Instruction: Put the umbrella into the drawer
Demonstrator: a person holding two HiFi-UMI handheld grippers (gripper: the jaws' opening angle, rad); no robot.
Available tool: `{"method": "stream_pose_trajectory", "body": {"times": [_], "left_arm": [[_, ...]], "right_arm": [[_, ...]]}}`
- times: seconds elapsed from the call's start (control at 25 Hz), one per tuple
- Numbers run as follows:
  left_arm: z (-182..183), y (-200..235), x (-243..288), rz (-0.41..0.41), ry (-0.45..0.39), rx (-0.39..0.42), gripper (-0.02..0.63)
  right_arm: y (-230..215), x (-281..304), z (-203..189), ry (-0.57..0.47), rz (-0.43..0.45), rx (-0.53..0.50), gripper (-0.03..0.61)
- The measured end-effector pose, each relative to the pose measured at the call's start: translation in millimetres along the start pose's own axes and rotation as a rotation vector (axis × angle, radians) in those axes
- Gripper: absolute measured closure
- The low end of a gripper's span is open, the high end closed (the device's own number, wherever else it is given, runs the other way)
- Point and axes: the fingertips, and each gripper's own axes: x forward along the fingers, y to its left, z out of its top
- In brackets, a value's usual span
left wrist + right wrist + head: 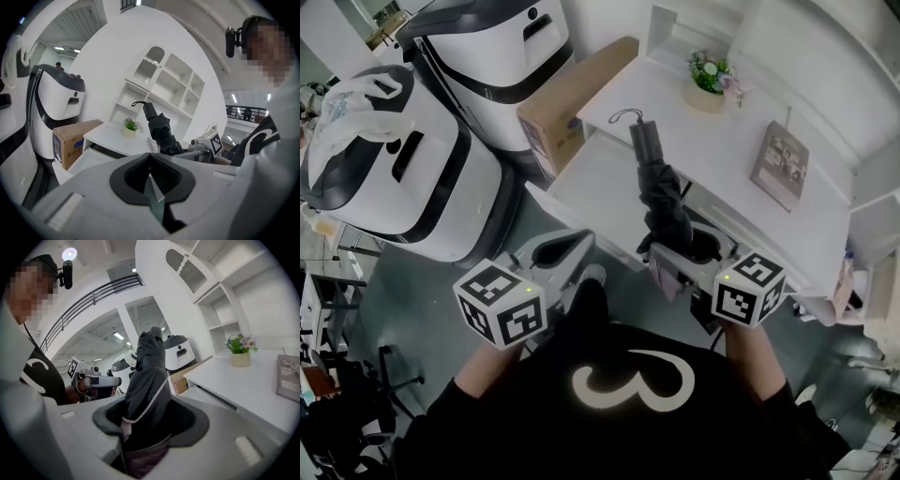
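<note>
Head view: the right gripper [680, 251] is pinching the folded black umbrella [661, 192] near its lower end, the jaws pressing into the bunched fabric from both sides, as the right gripper view is showing at close range. The umbrella is standing clear of every surface, slanting upward and away from the person, its strap loop at the far tip. In this view it is crossing the right end of the open drawer [591, 187] and the front edge of the white desk [694, 141]. It is therefore in the air and not inside the drawer. The left gripper [572, 246] is hovering to the left of the umbrella, apart from it. Its jaws are pressed together at the tips with nothing between them, as the left gripper view is showing. A flower pot [710, 80] and a book [780, 164] are resting on the desk top, and a cardboard box [567, 108] is standing just beside the desk's left end.
</note>
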Motion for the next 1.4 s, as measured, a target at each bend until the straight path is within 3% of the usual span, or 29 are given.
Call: {"method": "stream_pose_trajectory", "body": {"times": [0.6, 0.92, 1.4], "left_arm": [[13, 126, 58, 0.022, 0.094, -0.097, 0.606], [8, 170, 77, 0.043, 0.143, -0.133, 0.606], [-11, 194, 100, 0.061, 0.207, -0.152, 0.606]], "right_arm": [[-100, 119, 0, 0.202, -0.089, -0.003, 0.353], [-141, 164, -34, 0.339, -0.112, -0.026, 0.353], [-186, 207, -100, 0.536, -0.108, -0.082, 0.354]]}}
